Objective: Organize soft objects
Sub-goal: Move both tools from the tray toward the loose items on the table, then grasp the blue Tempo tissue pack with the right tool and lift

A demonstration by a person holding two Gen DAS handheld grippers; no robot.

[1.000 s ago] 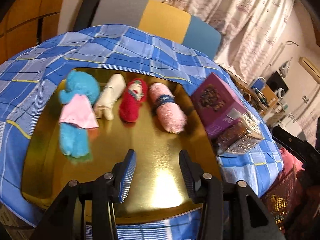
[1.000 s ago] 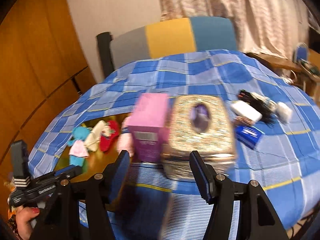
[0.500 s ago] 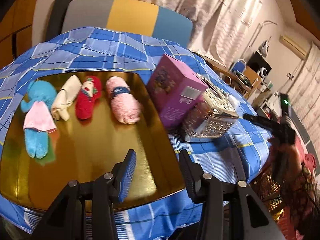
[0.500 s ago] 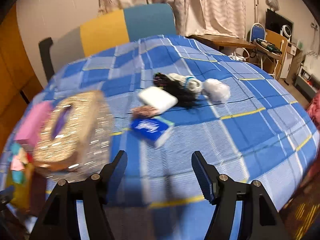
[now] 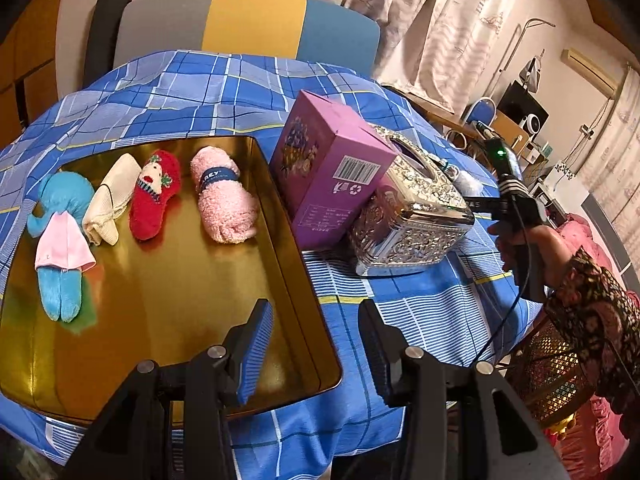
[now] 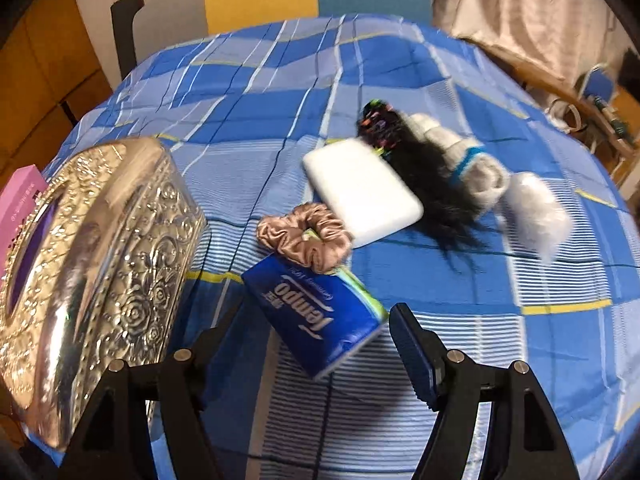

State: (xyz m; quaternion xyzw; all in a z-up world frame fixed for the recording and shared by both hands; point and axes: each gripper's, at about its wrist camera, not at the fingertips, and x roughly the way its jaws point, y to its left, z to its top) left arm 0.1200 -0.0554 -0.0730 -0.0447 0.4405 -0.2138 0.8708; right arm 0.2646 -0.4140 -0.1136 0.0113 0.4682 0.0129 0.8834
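Observation:
A gold tray [image 5: 168, 320] holds a blue plush doll in a pink dress [image 5: 60, 236], a cream cloth roll [image 5: 108, 196], a red sock [image 5: 154, 196] and a pink rolled towel [image 5: 224, 196] in a row. My left gripper [image 5: 316, 344] is open and empty above the tray's right rim. My right gripper [image 6: 316, 348] is open and empty just above a blue tissue pack [image 6: 316, 316]. Past it lie a pink satin scrunchie [image 6: 304, 236], a white pad [image 6: 360, 192], a black hairy piece [image 6: 416, 172], a white rolled sock [image 6: 460, 156] and a white fluffy ball [image 6: 536, 216].
A purple box [image 5: 332, 168] and a silver embossed tissue box [image 5: 408, 216] stand between the tray and the loose items; the silver box also shows in the right wrist view [image 6: 92, 272]. A blue plaid cloth [image 6: 280, 80] covers the table. A chair [image 5: 248, 28] stands behind.
The left gripper has swung right, off the tray's middle to its right rim. The right gripper has moved right and closer, from the silver box to the tissue pack.

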